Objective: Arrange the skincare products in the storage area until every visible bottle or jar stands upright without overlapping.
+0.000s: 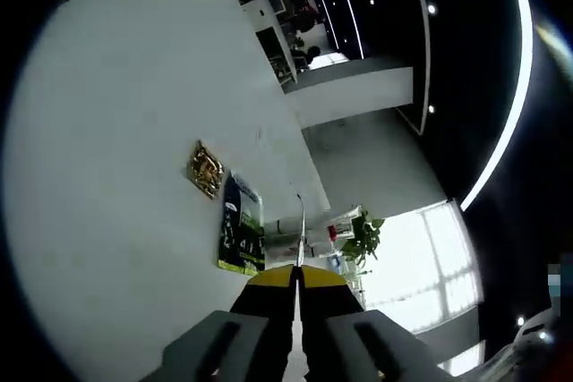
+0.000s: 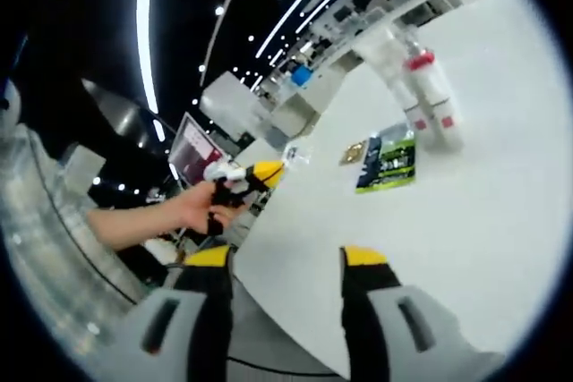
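Fingers of the left gripper (image 1: pixel 296 276) are pressed together, empty; just beyond their tips lie a dark green packet (image 1: pixel 240 226) and a small gold packet (image 1: pixel 205 168) on the white table (image 1: pixel 107 131). Right gripper (image 2: pixel 287 258) fingers are spread; far ahead-right stand two clear bottles (image 2: pixel 430 100).

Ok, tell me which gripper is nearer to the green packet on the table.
Left. The left gripper sits at the table edge just short of the green packet, jaws shut. The right gripper hangs off the table's near edge, farther back, jaws open.
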The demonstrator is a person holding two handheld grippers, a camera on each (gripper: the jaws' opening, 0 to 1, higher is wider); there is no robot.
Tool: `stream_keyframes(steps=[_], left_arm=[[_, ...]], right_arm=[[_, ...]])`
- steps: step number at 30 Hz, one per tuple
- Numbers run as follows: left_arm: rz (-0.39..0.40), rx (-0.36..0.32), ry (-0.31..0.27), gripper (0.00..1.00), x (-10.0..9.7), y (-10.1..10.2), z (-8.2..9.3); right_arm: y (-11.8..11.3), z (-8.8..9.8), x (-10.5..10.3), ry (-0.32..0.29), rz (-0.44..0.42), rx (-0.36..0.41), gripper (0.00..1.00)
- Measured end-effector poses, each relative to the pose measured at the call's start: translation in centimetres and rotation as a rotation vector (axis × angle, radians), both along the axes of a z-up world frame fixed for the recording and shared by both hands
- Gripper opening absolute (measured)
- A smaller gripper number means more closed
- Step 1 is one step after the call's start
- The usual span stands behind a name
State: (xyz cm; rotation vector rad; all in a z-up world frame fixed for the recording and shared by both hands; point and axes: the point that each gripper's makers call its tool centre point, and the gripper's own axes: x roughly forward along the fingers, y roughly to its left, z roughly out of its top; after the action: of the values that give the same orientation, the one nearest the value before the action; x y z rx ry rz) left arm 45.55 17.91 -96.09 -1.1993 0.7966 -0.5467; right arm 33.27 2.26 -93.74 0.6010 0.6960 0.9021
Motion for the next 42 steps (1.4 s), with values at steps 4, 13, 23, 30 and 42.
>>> stream_keyframes(steps=[4,13,23,30,42], left_arm=[[0.003,0.018,0.038,0.0,1.0,0.2,-1.9],[0.025,0.061,0.132,0.01,2.5,1.0,-5.6],[0.005,0.117,0.185,0.01,2.1,1.2,-7.7],[-0.003,0.163,0.243,0.01,1.9,1.0,-8.9],[-0.102,0.334,0.238,0.03,1.6,1.3,-10.0]], right_arm=[[-0.4,-0.7,-0.1,0.024,-0.015,-0.003,0.46],[-0.6,-1.5,0.1,0.056,-0.025,-0.016,0.46],[-1.0,-1.8,0.4,0.072,-0.038,-0.018,0.45],[-0.9,-1.9,0.0,0.078,-0.03,-0.022,0.44],[-0.7,-2.2,-0.5,0.091,-0.033,-0.015,0.44]])
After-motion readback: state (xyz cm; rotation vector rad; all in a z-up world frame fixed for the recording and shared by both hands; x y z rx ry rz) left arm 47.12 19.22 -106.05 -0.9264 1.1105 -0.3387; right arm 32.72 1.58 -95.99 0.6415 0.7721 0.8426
